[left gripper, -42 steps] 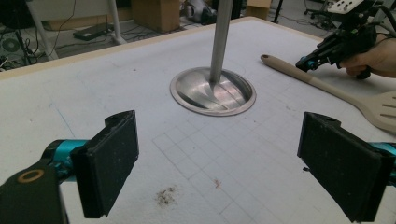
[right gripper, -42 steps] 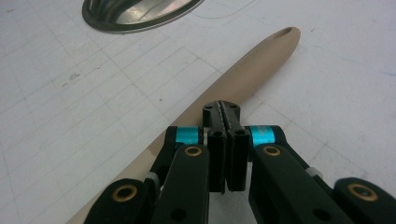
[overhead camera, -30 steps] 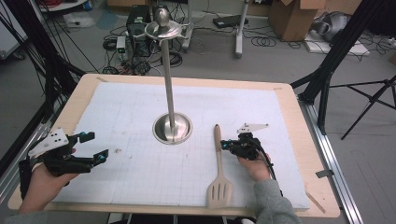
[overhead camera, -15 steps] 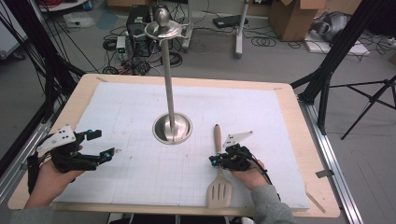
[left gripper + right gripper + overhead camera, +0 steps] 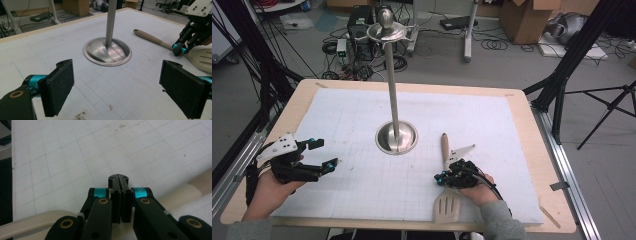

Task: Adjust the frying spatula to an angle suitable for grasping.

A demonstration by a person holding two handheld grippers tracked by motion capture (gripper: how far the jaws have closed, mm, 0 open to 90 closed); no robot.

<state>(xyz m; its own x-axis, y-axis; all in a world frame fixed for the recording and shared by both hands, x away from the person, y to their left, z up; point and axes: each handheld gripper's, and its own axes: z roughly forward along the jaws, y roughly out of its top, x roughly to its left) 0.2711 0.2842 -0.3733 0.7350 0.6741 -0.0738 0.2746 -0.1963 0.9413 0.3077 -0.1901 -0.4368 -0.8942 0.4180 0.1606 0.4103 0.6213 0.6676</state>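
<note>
My right gripper point(image 5: 443, 178) has slid onto the spatula point(image 5: 446, 200), jaws clenched empty; staying clenched, it'll just shove it.

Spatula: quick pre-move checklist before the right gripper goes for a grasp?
1. Spatula lies flat on the mat: ok.
2. Right gripper jaws open for a grasp: not ok, pads closed together with nothing between them.
3. Right gripper over the handle: ok, it sits above the neck near the blade.
4. Left gripper clear of the spatula: ok, jaws wide open at the mat's left.
5. Metal stand clear of the handle tip: ok, apart.
</note>
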